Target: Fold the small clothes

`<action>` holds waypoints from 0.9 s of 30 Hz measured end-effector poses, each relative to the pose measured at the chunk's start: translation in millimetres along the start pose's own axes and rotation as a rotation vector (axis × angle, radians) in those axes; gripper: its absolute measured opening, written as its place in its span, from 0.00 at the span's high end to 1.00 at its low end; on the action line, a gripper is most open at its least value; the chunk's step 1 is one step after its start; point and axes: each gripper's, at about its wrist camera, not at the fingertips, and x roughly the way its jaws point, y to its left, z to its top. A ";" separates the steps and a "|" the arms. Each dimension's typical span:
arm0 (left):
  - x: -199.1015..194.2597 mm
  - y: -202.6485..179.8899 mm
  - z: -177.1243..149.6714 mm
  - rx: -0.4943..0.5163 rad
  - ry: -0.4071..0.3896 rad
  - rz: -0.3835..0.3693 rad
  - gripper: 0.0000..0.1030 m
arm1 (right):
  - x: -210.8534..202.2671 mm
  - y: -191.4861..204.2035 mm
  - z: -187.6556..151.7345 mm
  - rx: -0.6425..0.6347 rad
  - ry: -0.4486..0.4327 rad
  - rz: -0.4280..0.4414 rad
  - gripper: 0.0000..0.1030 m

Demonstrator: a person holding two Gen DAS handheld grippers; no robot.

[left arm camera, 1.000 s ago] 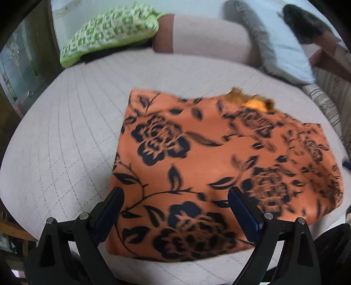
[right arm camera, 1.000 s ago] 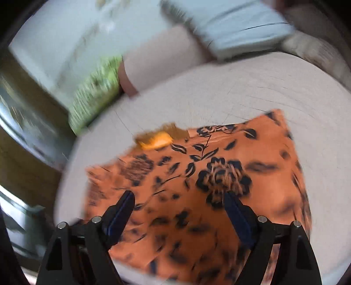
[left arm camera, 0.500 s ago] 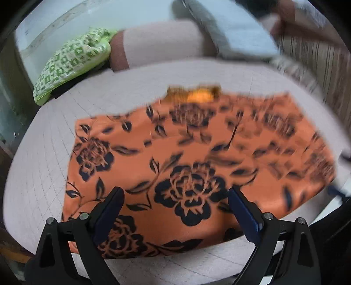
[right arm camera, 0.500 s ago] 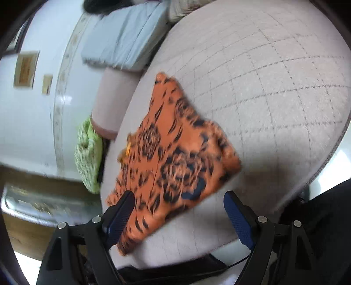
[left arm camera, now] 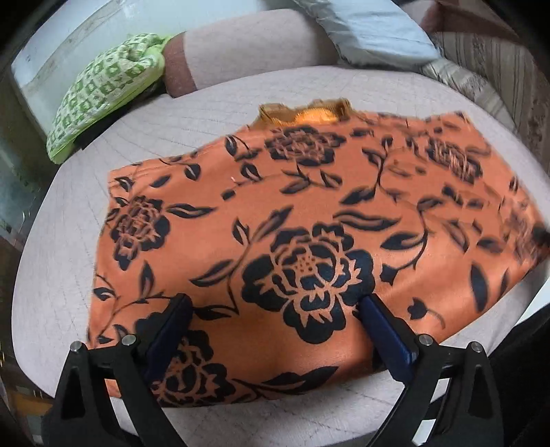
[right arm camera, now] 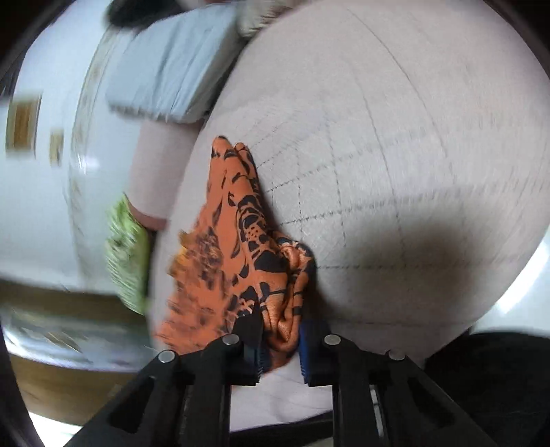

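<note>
An orange garment [left arm camera: 309,213] with a black flower print lies flat on a quilted pale bed [left arm camera: 62,268]. Its neck opening [left arm camera: 306,111] shows at the far edge. My left gripper [left arm camera: 275,304] stands open just above the near edge, fingers wide apart, with nothing gripped. In the right wrist view the garment [right arm camera: 240,247] is bunched into a raised fold at its corner. My right gripper [right arm camera: 280,326] is closing, and its blue pads pinch that fold between them near the bed's [right arm camera: 395,154] front edge.
A green patterned cushion [left arm camera: 103,89], a beige bolster [left arm camera: 247,48] and a light blue pillow [left arm camera: 371,31] line the far side. Striped fabric [left arm camera: 498,79] lies at the far right. The bed's front edge runs just below both grippers.
The right gripper rolled, came down to the garment's corner and went from wide open to pinching a fold. The left gripper slid sideways along the near edge, then held still, open.
</note>
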 end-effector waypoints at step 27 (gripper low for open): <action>21.2 -6.0 -4.4 0.051 -0.029 -0.002 0.00 | 113.6 75.6 123.4 -0.343 0.343 0.019 0.81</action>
